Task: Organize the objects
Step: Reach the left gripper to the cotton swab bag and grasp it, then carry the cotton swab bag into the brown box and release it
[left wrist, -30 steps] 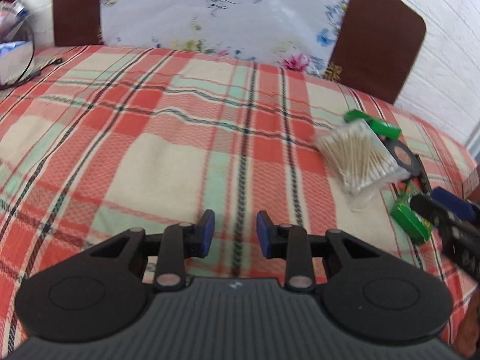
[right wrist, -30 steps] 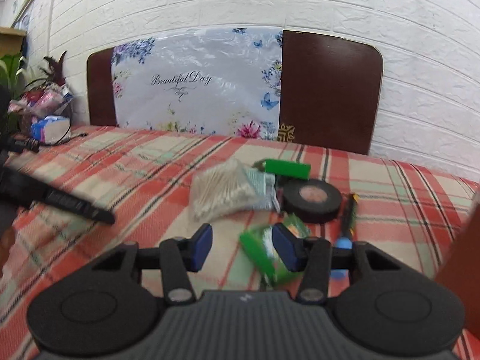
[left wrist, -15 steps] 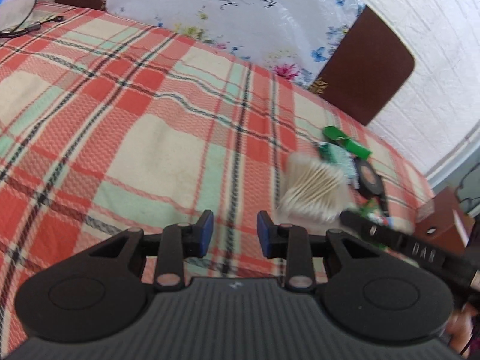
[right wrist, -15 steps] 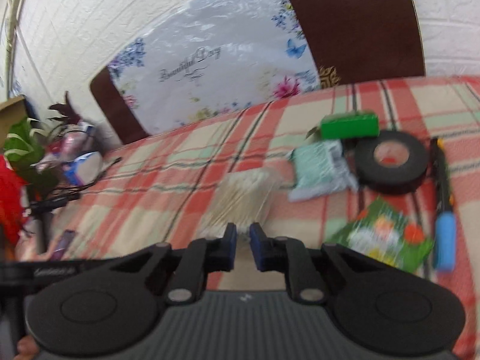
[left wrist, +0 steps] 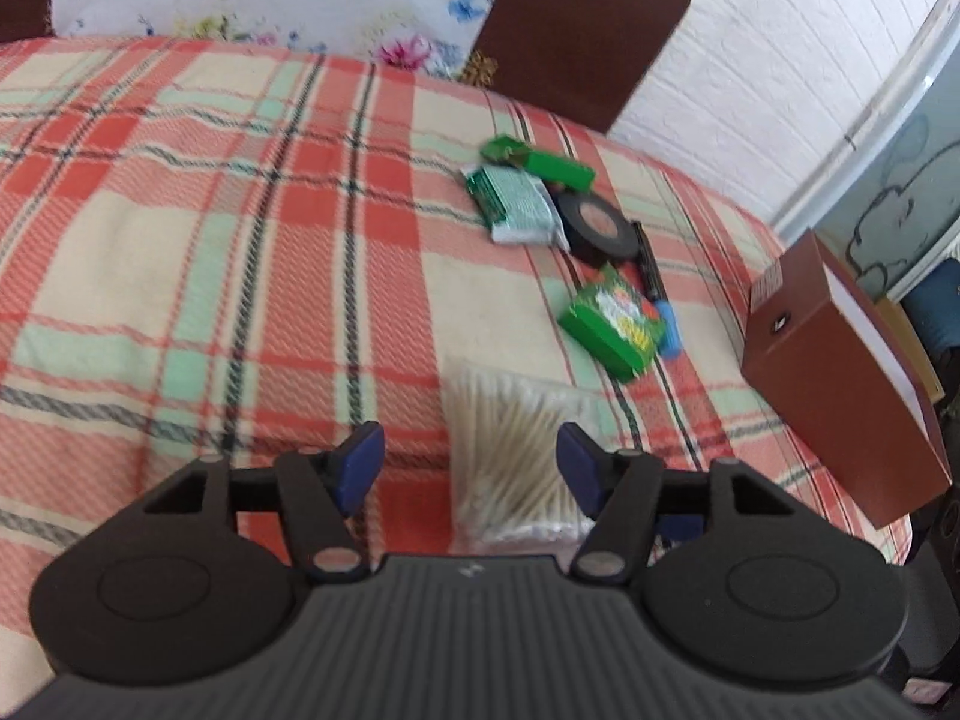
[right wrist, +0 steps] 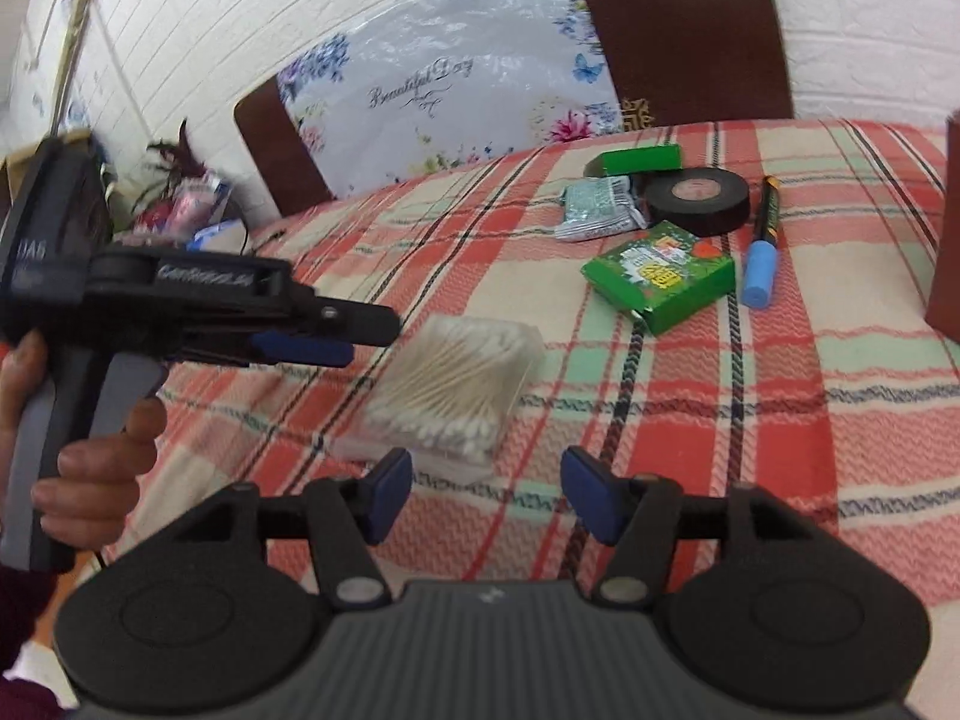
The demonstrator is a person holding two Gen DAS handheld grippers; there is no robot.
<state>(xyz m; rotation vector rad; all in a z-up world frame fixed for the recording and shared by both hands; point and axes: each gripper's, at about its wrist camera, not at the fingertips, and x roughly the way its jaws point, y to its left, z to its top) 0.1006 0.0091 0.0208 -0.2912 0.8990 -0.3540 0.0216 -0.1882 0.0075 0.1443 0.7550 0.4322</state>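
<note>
A clear pack of cotton swabs [left wrist: 516, 462] [right wrist: 459, 387] lies on the plaid tablecloth [left wrist: 240, 240]. My left gripper [left wrist: 468, 468] is open with the pack lying between its fingers; it also shows in the right wrist view [right wrist: 324, 348] just left of the pack. My right gripper [right wrist: 486, 495] is open and empty, just short of the pack. Farther off lie a green box [right wrist: 660, 276], a blue-capped marker [right wrist: 762, 246], a black tape roll [right wrist: 699, 198], a silver-green packet [right wrist: 600, 204] and a green lighter box [right wrist: 642, 161].
A brown box [left wrist: 840, 372] stands at the table's right edge. A chair back with a floral plastic cover [right wrist: 456, 84] is behind the table. Clutter and a cable [right wrist: 198, 210] sit at the far left.
My right gripper let go of the swab pack and opened; the pack now lies nearer. My left gripper opened wide and swung right around the pack.
</note>
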